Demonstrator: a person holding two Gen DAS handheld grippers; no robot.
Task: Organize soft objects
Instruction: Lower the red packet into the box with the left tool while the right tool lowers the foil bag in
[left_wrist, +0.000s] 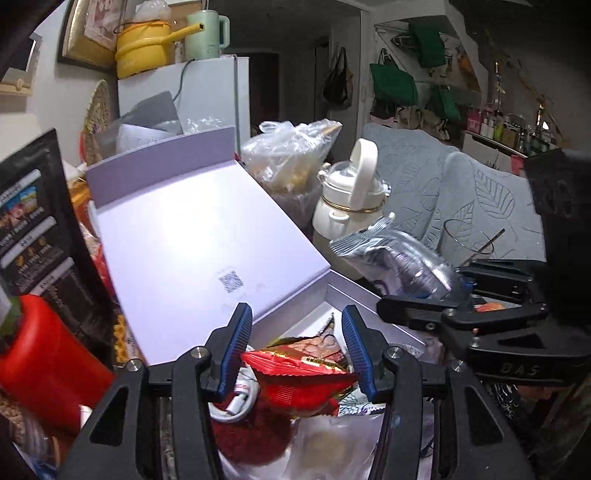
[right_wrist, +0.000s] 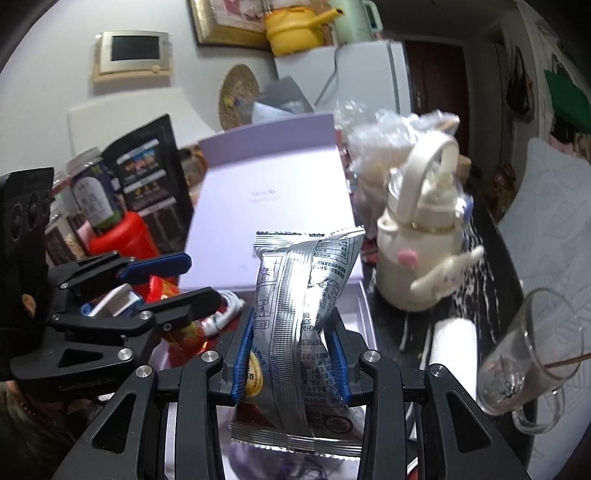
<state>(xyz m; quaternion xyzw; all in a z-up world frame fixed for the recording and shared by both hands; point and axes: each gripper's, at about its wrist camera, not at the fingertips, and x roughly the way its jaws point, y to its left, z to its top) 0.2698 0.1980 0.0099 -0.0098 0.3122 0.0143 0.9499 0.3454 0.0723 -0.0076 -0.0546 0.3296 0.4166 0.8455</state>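
The open box (left_wrist: 369, 295) stands in the middle, with its lid (left_wrist: 184, 229) leaning back behind it. The bottle (left_wrist: 351, 192) stands to the right of the lid, the canister (left_wrist: 48, 369) to its left. The glass (right_wrist: 524, 354) is right of the bottle, nearer.

Both tools are matte black plastic frames with triangular cut-outs and round silver screws at the pivots. The left gripper (left_wrist: 297, 349) and the right gripper (right_wrist: 291, 352) carry ribbed blue pads (left_wrist: 233, 350) on their fingers. Embossed lettering marks the right gripper's black body (left_wrist: 517, 369).
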